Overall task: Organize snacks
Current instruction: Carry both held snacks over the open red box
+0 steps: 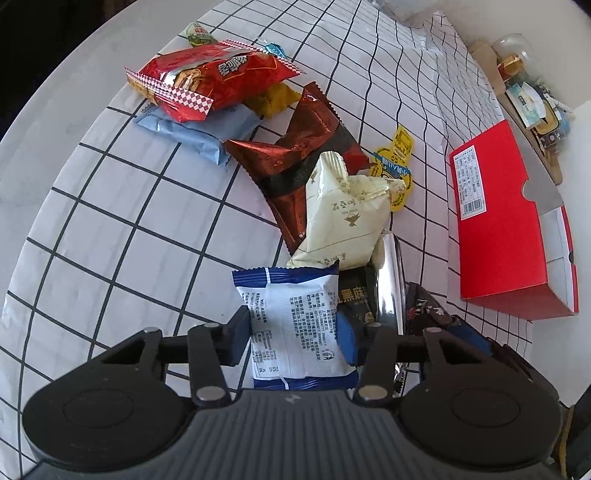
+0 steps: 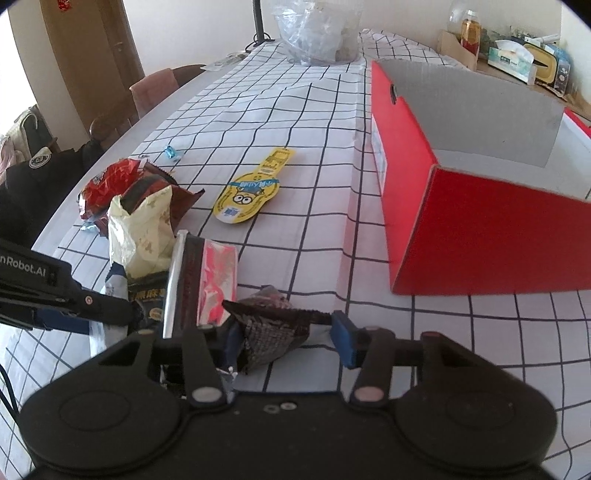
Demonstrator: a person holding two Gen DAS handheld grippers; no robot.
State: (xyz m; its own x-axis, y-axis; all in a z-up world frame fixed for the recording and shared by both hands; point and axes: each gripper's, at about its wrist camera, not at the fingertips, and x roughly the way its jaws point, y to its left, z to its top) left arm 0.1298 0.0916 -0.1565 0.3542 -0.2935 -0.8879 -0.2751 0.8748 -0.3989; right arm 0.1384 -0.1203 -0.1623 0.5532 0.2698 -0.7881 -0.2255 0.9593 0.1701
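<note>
My left gripper (image 1: 295, 336) is shut on a white-and-blue snack packet (image 1: 295, 317), both blue pads against its sides. Just beyond lie a cream packet (image 1: 343, 218), a brown-red packet (image 1: 303, 147), a black packet (image 1: 354, 295) and a red chips bag (image 1: 210, 77). My right gripper (image 2: 288, 341) stands open around a dark patterned packet (image 2: 269, 328). Its left pad touches the packet and a gap shows before the right pad. An open red box (image 2: 480, 236) with a grey-white inside lies to the right. A yellow cartoon packet (image 2: 251, 192) lies flat mid-table.
A checked cloth (image 2: 314, 147) covers the table, whose edge (image 2: 110, 147) runs along the left, with chairs (image 2: 155, 88) behind it. A clear plastic bag (image 2: 317, 33) stands at the back. Bottles and tissue boxes (image 2: 517, 55) crowd the back right. The left gripper's body (image 2: 92, 306) reaches in from the left.
</note>
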